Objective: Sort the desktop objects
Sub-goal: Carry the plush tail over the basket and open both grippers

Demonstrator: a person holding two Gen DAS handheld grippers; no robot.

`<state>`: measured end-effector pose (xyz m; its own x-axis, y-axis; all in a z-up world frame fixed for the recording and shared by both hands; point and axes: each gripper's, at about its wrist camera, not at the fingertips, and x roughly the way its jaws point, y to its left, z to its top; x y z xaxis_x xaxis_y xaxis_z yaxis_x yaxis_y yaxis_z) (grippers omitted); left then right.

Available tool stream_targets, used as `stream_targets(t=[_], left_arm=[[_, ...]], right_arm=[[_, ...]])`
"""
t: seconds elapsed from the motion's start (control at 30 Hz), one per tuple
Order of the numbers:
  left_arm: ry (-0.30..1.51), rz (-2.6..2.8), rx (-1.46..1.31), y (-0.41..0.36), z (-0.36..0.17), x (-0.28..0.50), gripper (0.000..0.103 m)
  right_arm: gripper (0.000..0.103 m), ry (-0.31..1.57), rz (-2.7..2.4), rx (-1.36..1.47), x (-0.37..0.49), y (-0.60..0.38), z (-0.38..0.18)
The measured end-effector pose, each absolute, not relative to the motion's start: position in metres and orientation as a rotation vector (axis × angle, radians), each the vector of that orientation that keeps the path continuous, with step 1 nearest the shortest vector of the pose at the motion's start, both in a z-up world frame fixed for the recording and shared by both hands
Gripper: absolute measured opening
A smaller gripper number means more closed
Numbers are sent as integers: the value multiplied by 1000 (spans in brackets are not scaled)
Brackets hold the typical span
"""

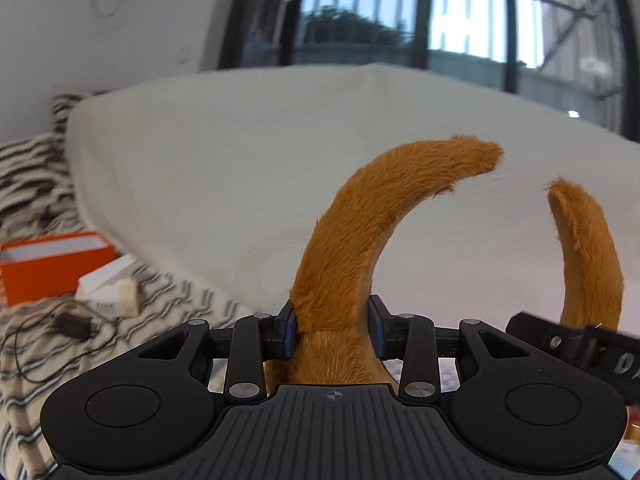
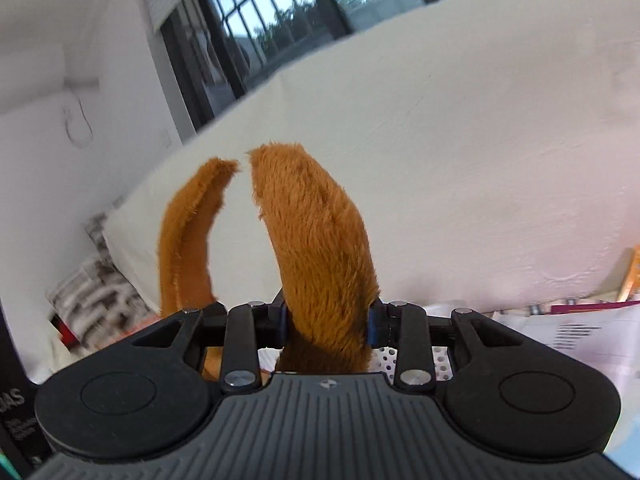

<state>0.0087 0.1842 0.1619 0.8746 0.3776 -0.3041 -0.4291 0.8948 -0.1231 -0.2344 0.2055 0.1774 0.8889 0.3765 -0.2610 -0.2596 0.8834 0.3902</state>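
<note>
A: Left wrist view first. Left gripper [image 1: 333, 330] closed down tight on a furry orange strip [image 1: 360, 240], blue pads [image 1: 289, 334] pressing its base from both sides. Strip curving up and to the right, tip in the air in front of a white mattress [image 1: 224, 184].

B: Same in the right wrist view. Right gripper [image 2: 327, 326] pinched on a second furry orange strip [image 2: 316, 248], pads [image 2: 372, 330] biting the fur, gap only as wide as the strip. Rising upright, leaning slightly left.

A: Each view catching the other strip too. In the left view: second strip [image 1: 584, 252] at far right, with a piece of the other black gripper [image 1: 568, 342] at its foot. In the right view: first strip [image 2: 188, 240] at left, tips nearly meeting, narrow gap between.

B: One plush item or two separate pieces? Cannot tell, lower part hidden behind the gripper bodies.

A: Only in left view: orange box [image 1: 52, 268] and small white box [image 1: 108, 288] on a striped blanket [image 1: 24, 368], black cable [image 1: 60, 328] lying near them.

B: Only in right view: papers [image 2: 568, 336] at lower right, white perforated surface [image 2: 400, 360] under the fingers, striped pillow [image 2: 96, 292] at left. Window [image 2: 260, 12] behind the mattress in both.
</note>
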Motion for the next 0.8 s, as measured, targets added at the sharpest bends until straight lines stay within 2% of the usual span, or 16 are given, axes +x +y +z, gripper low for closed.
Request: stream_targets(t=[0.17,0.2,0.23,0.27,0.3,0.33,0.47,0.57,0.6,0.67,0.77,0.8], left_arm=[[336,497,-159,203,124,21,39],[360,502,-156,209,120,23,43],[377,507,-160,212,114,22,44],[393,507,-162,214,109,20,50],[424,505,-163,216,106,21,59],[463,509,-168,218,102,19,62],[451,593,-144,224,92,8,73],[415,676,-71,219,95,5,71],[407,708,22,212,96,8,76],[408,706,194,189,96,13,74],[513,536,224,174,99,18,80],[563,473,200,174,99,21,79]], right_arm=[[40,419,293,240,-207,240,141],[41,432,291,233,-206,242,134],[45,433,282,241,-206,241,128],[61,435,285,259,-207,237,125],[68,437,294,278,-210,231,123],[75,424,303,295,-214,224,124],[70,379,299,382,-239,183,131],[71,338,289,431,-271,147,127],[71,331,284,447,-280,137,125],[72,316,259,483,-301,111,114],[73,309,199,527,-324,72,97],[73,303,173,544,-328,59,93]])
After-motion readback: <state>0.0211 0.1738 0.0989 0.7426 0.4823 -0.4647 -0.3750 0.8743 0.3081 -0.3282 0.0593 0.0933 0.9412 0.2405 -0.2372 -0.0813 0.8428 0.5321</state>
